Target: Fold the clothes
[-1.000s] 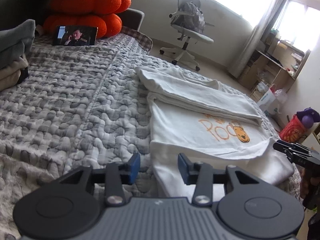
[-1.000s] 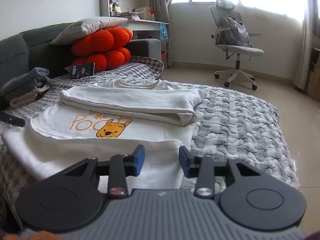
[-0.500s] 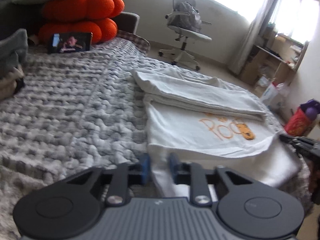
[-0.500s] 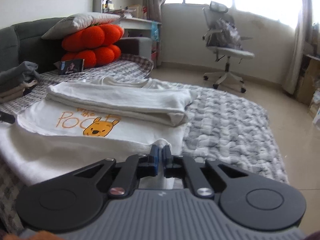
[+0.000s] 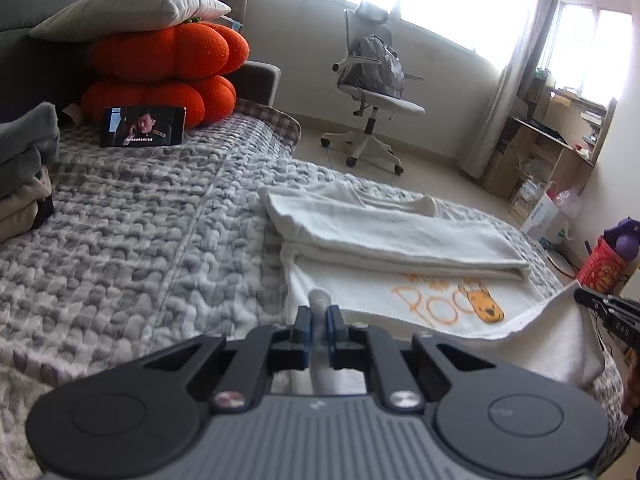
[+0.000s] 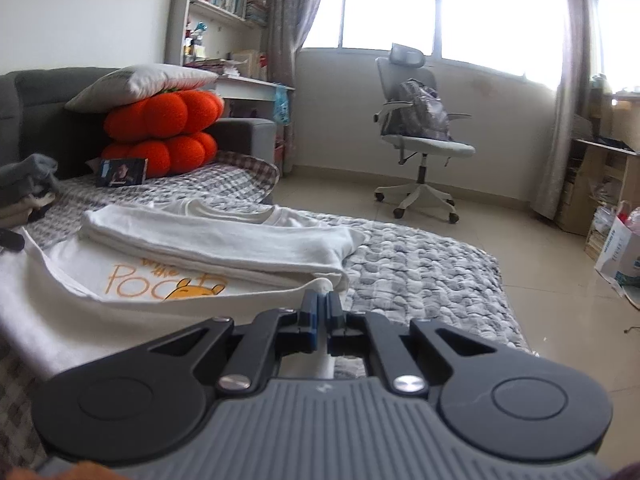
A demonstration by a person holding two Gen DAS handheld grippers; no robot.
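Left gripper pinches white shirt hem; right gripper likewise

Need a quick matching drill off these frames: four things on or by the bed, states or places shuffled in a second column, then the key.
Things:
1. white T-shirt
2. orange cushions
3. phone
4. office chair

States or places:
A. propped against the lower cushion, screen lit
B. on the floor by the window, a bag on its seat
C. near edge pinched in both grippers' jaws, left gripper, right gripper
D. stacked in two under a pale pillow

Pairs: 1-C, 2-D, 3-A, 4-B
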